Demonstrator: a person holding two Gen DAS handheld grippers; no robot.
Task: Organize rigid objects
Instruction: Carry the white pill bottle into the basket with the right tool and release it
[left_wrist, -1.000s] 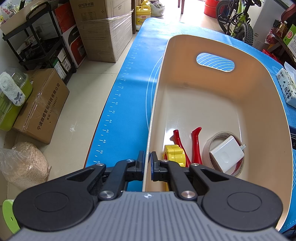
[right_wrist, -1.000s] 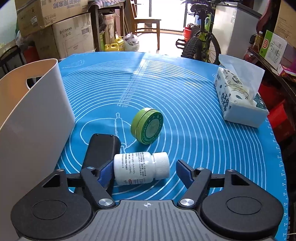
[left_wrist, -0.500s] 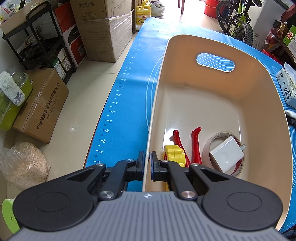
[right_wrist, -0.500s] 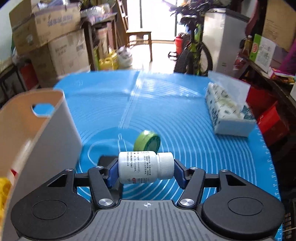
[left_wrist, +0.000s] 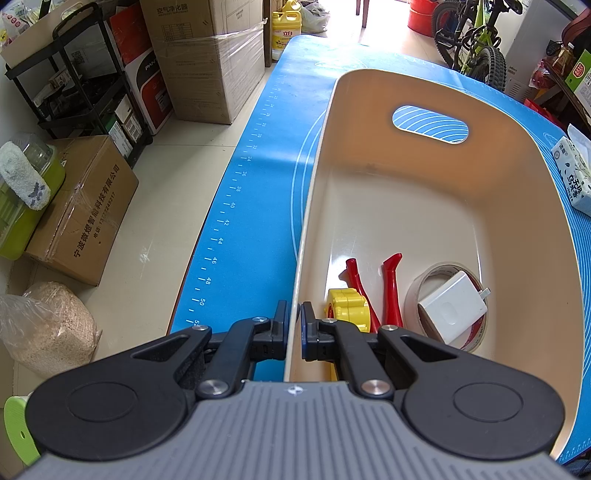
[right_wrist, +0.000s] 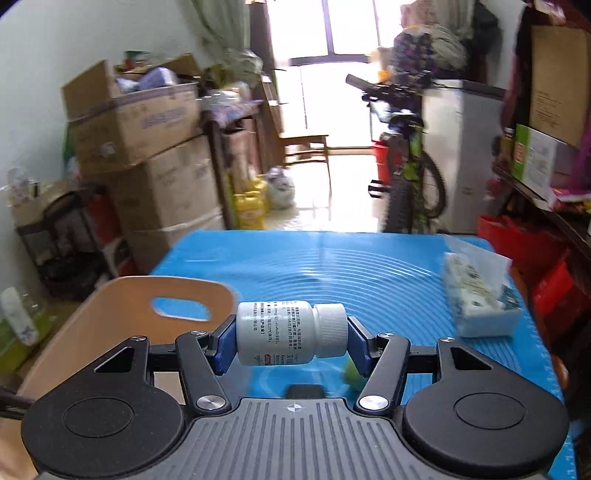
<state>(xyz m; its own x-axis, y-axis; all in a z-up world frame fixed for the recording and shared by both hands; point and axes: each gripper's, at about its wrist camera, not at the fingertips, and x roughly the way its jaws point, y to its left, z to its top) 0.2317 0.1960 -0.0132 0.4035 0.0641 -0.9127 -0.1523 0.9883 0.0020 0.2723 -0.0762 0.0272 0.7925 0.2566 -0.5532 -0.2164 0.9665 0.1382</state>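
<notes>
My left gripper (left_wrist: 293, 325) is shut on the near left wall of the beige bin (left_wrist: 436, 206). The bin holds a yellow tape measure (left_wrist: 349, 308), red-handled pliers (left_wrist: 389, 291), a roll of tape (left_wrist: 417, 306) and a white charger (left_wrist: 452, 302). My right gripper (right_wrist: 291, 341) is shut on a white pill bottle (right_wrist: 284, 332), held sideways, end to end, high above the blue mat (right_wrist: 369, 266). The bin shows lower left in the right wrist view (right_wrist: 118, 321). A green tin (right_wrist: 351, 371) and a black object (right_wrist: 304, 390) peek out below the bottle.
A tissue pack (right_wrist: 480, 302) lies on the mat at the right; it also shows in the left wrist view (left_wrist: 574, 177). Cardboard boxes (left_wrist: 207, 59) and a black rack (left_wrist: 74, 85) stand on the floor to the left. A bicycle (right_wrist: 410, 177) stands beyond the table.
My right gripper closed on the white pill bottle and lifted it well above the mat, the view tilting up. The left gripper has stayed clamped on the bin wall.
</notes>
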